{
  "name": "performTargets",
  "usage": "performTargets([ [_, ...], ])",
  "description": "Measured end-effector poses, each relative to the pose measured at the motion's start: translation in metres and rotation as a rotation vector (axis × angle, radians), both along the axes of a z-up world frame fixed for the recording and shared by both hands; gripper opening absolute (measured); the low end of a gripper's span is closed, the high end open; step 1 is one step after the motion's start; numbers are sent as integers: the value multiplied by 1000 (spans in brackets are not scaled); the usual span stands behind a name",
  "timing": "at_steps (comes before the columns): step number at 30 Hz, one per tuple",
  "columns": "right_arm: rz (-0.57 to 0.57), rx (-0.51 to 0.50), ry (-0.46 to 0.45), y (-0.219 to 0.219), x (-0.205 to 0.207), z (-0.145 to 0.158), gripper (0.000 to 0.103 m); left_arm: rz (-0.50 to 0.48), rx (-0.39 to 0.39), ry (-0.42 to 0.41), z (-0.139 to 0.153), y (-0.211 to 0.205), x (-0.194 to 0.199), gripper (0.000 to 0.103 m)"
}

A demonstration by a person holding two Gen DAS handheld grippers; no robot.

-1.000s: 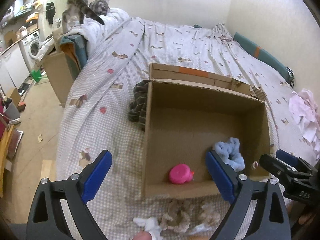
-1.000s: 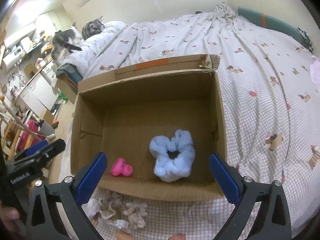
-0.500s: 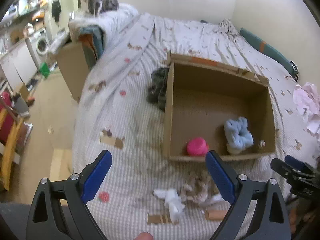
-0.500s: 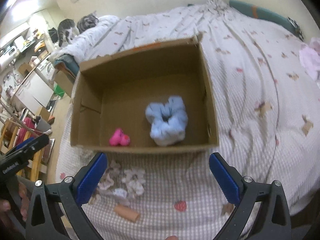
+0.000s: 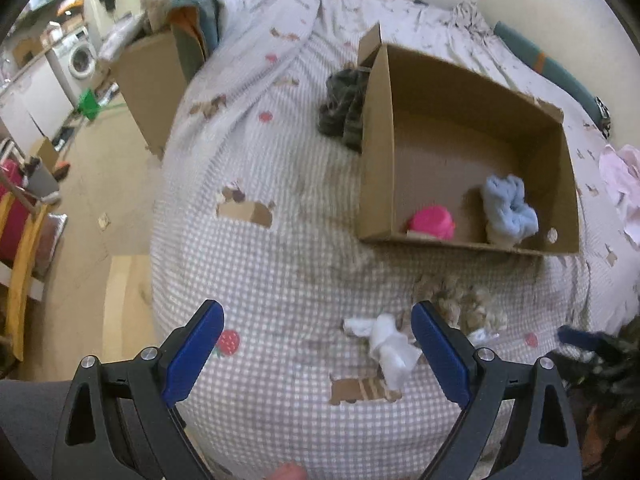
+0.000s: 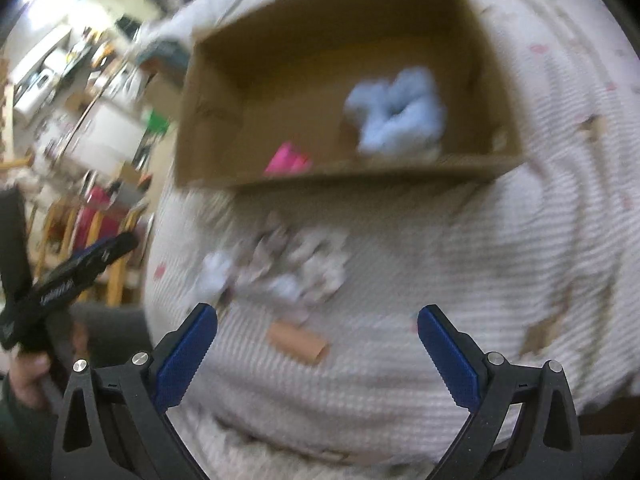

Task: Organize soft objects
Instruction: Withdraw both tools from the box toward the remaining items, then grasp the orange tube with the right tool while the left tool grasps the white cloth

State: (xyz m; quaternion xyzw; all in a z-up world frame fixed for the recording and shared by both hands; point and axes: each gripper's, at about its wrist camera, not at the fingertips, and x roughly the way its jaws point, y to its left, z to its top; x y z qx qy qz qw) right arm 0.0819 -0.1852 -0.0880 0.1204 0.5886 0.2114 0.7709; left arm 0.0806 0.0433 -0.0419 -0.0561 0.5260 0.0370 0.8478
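A cardboard box (image 5: 378,140) sits open on the checked bedspread (image 5: 280,264), toward 1 o'clock in the left wrist view. It holds 2 things against its near wall: a light blue scrunchie (image 5: 510,210) on the right and a pink soft toy (image 5: 432,222) just beside it to the left, the 2 apart. A dark knitted item (image 5: 344,106) lies outside, touching the box's left wall. In front of the box, at 5 o'clock from it, a beige floral scrunchie (image 5: 468,304) and a white cloth piece (image 5: 390,346) lie close together on the bedspread. The left gripper (image 5: 316,354) hangs over the bedspread with its fingers spread wide, nothing between them. The right gripper (image 6: 318,354) is likewise released and empty; its view is blurred, with a small tan cylinder (image 6: 298,344) between its blue pads (image 6: 188,354).
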Motion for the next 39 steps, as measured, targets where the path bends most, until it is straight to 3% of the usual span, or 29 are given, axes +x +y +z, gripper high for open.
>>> performTargets([
  [4,71,39,97,23,1,-22,81,3,-23,11,-2,2,3,94],
  [10,140,-60,143,49,4,-47,78,31,-46,24,-8,8,8,94],
  [12,162,-112,131,57,3,-51,70,43,-49,41,-11,10,10,94],
  [14,185,-184,97,64,2,-52,53,62,-59,57,-15,14,11,94],
  [16,219,-221,80,72,-2,-54,48,68,-55,65,-17,13,11,94],
  [18,250,-248,66,79,-6,-55,36,62,-44,67,-18,11,11,94],
  [19,261,-255,57,81,-8,-54,30,55,-38,71,-20,8,12,94],
  [20,270,-253,47,83,-9,-52,18,52,-35,75,-21,7,13,94],
  [22,285,-239,28,84,-13,-48,7,53,-34,79,-22,5,13,94],
  [27,249,-157,30,51,-22,-35,6,56,-38,71,-22,10,11,94],
  [35,7,57,-23,-13,-9,3,6,100,-123,133,-37,16,14,94],
  [37,-41,99,-50,-24,-3,12,6,115,-197,190,-50,16,17,88],
  [39,-72,117,-68,-32,2,18,6,132,-270,239,-61,15,21,74],
])
